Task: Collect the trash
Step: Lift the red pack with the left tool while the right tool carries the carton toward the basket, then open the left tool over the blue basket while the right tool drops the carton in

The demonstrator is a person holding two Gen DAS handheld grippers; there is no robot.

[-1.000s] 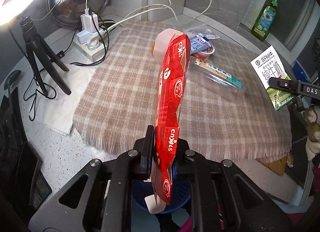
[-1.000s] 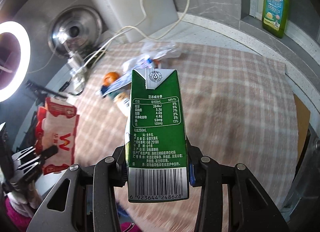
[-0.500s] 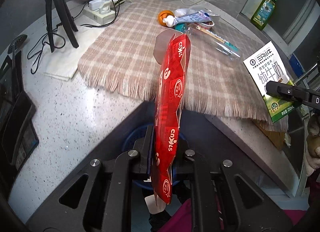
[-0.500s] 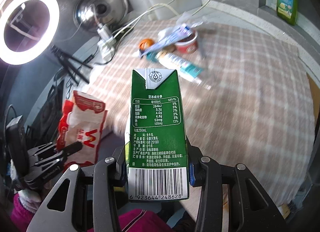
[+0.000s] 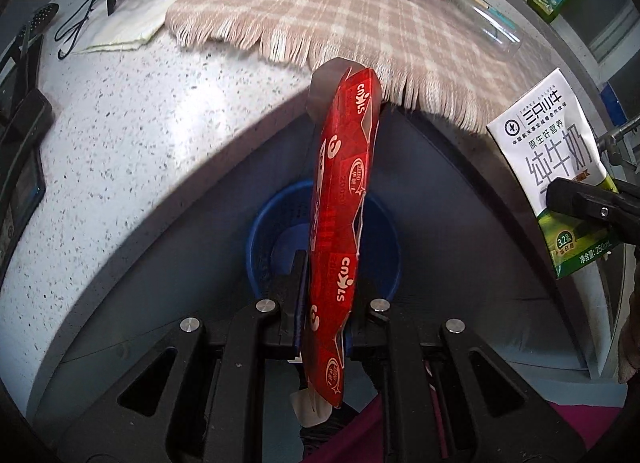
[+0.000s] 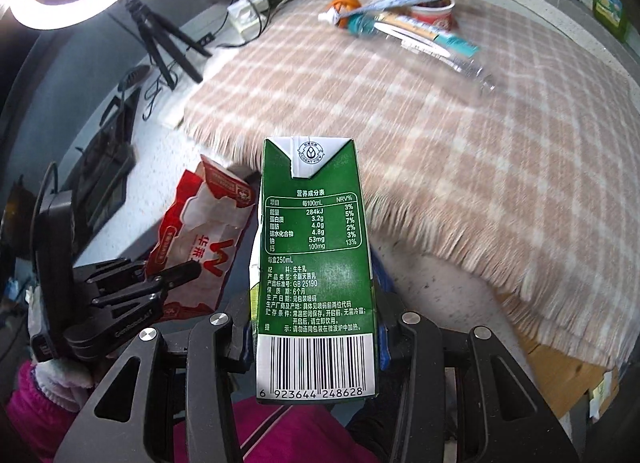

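trash in hand: red snack wrapper (image 5: 344, 223), flattened, clamped edge-on in the left gripper (image 5: 324, 299) and hanging over the blue basket (image 5: 260, 231) below the counter edge; green milk carton (image 6: 314, 263), clamped upright in the right gripper (image 6: 316, 327), off the counter's edge. trash on the checked cloth (image 6: 440, 135): orange peel (image 6: 345, 4), toothpaste tube (image 6: 384, 3), red cup (image 6: 434, 13), and what seems a clear bottle (image 6: 460, 59), blurred.
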